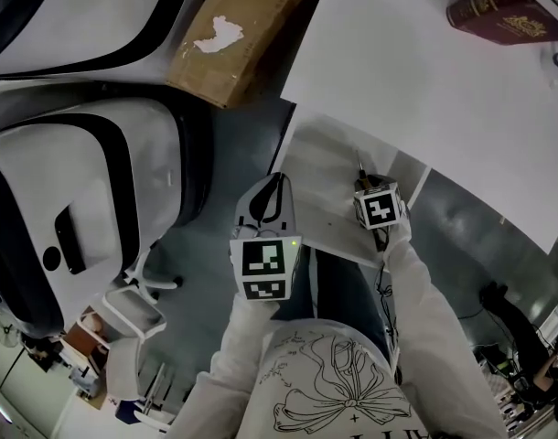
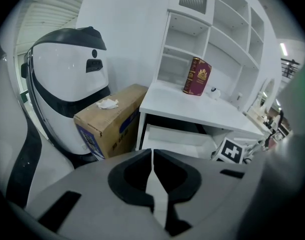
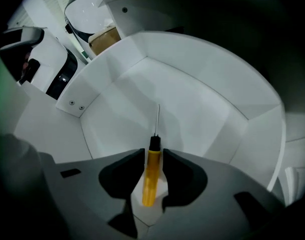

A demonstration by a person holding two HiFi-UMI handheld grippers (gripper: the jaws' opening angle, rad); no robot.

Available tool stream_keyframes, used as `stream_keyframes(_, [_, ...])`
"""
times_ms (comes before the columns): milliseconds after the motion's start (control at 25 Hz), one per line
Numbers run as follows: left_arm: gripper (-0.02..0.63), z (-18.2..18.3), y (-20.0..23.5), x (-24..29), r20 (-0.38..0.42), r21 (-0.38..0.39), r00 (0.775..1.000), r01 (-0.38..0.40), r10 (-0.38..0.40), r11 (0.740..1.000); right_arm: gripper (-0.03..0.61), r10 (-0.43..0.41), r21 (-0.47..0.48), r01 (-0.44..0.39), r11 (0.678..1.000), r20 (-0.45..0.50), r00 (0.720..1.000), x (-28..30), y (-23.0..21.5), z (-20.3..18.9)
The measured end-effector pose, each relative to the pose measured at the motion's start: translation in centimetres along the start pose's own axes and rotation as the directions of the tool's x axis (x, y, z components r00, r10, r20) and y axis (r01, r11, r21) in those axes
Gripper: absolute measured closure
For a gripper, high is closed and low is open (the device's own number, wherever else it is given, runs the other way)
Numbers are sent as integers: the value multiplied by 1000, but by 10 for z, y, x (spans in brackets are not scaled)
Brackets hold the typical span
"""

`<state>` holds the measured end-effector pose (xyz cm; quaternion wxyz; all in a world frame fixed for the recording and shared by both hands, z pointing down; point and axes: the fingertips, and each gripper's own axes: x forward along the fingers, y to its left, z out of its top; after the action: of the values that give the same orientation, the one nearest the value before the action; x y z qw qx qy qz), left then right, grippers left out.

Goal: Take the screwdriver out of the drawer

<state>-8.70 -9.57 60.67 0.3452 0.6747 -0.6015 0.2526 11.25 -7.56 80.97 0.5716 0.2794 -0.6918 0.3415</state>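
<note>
A screwdriver (image 3: 150, 176) with a yellow handle, black collar and thin metal shaft lies on the floor of the open white drawer (image 3: 202, 84). My right gripper (image 3: 153, 154) points steeply down into the drawer, and the handle lies between its open jaws with a little room at the sides. In the head view the right gripper (image 1: 374, 190) is over the drawer (image 1: 320, 176), and the screwdriver's shaft (image 1: 359, 165) sticks out beyond it. My left gripper (image 1: 273, 183) hangs beside the drawer's left edge. The left gripper (image 2: 152, 156) has its jaws together and holds nothing.
A white desk top (image 1: 425, 90) overhangs the drawer, with a dark red book (image 1: 508, 12) on it. A cardboard box (image 1: 233, 35) stands left of the desk. A large white and black shell-shaped object (image 1: 78, 199) fills the left. White shelves (image 2: 212, 29) rise above the desk.
</note>
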Motion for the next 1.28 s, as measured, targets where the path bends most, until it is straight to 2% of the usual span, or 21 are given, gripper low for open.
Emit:
stream_keyframes(160, [601,-6,1,1,-14,-6,1000,4,-4,1000,500,-12,-1,12,1000,-19,1000,8,-4,-4])
stream_keyframes(400, [601,-4,3,-1,-10,-8,1000,-2,2,1000,504,1,-16,-2,1000,-55,999,8,-2,-7])
stream_keyframes(600, [601,3,2,-8,0,-11,1000,-1,1,1000,505,35,11,-35,999,-37,999,-11,2,-1])
stream_keyframes(1000, [601,47,-2,-36,103,-15,995,-6,7,1000,505,74,-12,-73,997,142,987,-85,21,38])
stream_keyframes(1280, [601,89,-1,-76,208,-15,978,-16,19,1000,505,37,5,-40,999,296,955,-161,31,68])
